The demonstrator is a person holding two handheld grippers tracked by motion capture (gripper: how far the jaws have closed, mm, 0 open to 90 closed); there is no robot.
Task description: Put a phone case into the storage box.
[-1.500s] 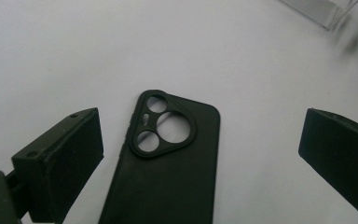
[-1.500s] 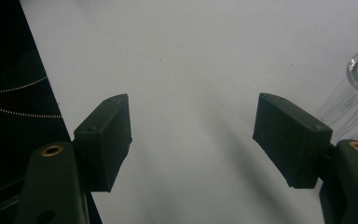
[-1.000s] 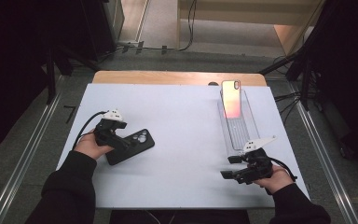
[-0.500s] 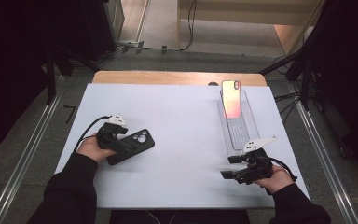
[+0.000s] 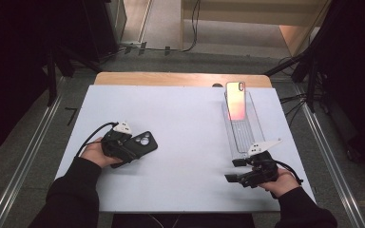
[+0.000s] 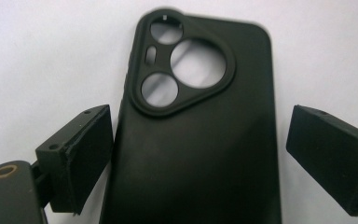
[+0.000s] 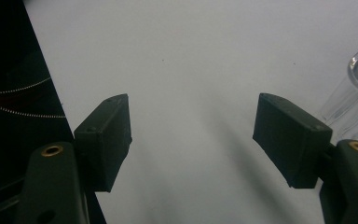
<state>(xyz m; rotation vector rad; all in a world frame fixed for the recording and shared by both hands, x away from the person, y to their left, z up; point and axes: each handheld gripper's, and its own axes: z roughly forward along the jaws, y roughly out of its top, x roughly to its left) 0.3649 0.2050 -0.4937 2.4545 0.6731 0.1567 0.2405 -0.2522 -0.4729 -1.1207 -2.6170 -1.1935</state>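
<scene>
At the near right of the white desk (image 5: pixel 185 118), the right gripper (image 5: pixel 235 169) is held low in the person's right hand (image 5: pixel 280 183). Its jaws stand wide apart with nothing between them, above the bare surface. In the right gripper view, a clear plastic edge appears at the right, just beside one jaw.

At the near left, the left hand (image 5: pixel 92 154) holds the left gripper (image 6: pixel 193 154) over a black phone case (image 6: pixel 200 140). The case lies flat on the desk between the two spread jaws. The jaws do not touch its sides. The case has a rounded triangular camera opening with three round holes and one small slot. No brand or writing can be read on it.

Farther away on the right, a clear plastic tray (image 5: pixel 244 135) lies lengthwise. A phone (image 5: pixel 235 100) with a pink-orange back rests at its far end.
</scene>
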